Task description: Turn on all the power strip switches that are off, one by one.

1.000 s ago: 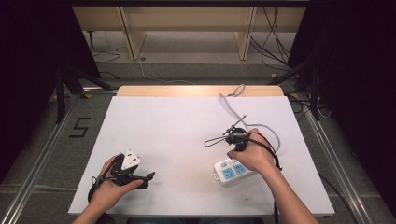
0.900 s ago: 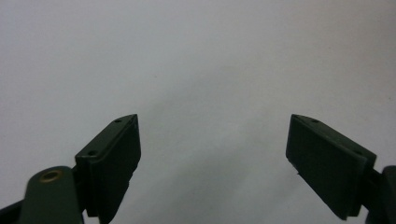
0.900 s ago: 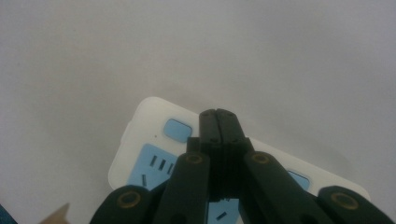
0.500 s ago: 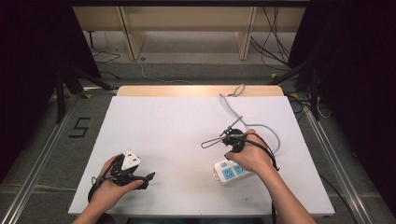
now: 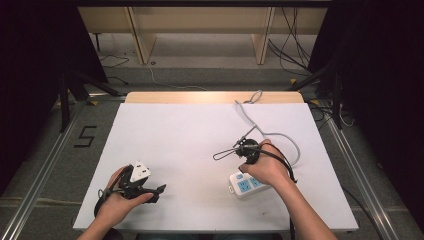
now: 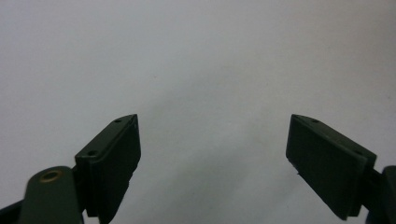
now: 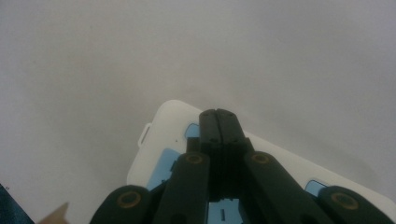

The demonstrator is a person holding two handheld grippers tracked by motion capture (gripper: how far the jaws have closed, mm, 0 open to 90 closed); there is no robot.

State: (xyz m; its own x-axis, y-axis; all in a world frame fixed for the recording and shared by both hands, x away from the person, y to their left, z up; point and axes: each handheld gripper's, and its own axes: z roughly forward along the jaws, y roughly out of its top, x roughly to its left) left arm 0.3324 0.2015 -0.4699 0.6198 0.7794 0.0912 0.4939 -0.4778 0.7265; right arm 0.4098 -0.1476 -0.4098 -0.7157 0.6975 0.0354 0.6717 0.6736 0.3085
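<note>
right, widest first: the white tabletop (image 5: 190, 150) is mostly bare, and all the action sits on its right half. there lies the white power strip (image 5: 246, 184) with its blue sockets, near the front edge, its grey cord (image 5: 280, 137) looping away toward the far side of the tabletop.

now the right gripper (image 7: 218, 116) — in the right gripper view its 2 fingers are pressed flat together, nothing between them, and the joined tip hangs right over the strip's (image 7: 163, 140) top face, among the blue sockets. whether the tip actually touches the plastic, i cannot tell. from the high view the right hand (image 5: 267, 167) sits over the strip's far end.

my read: this is a poke or a press on the strip, a switch or a socket face, done with the closed tip. to do it well, keep the fingers shut so the tip stays stiff, come straight down rather than at a slant, and go gently: the strip is light and loose on a smooth surface, so a sideways push would likely slide it. watch the cord too, it could tug the strip round.

the left gripper (image 6: 212, 154) is well apart at the front left, fingers spread wide over bare white, holding nothing. it's free to pin the strip's near end if it skates.
</note>
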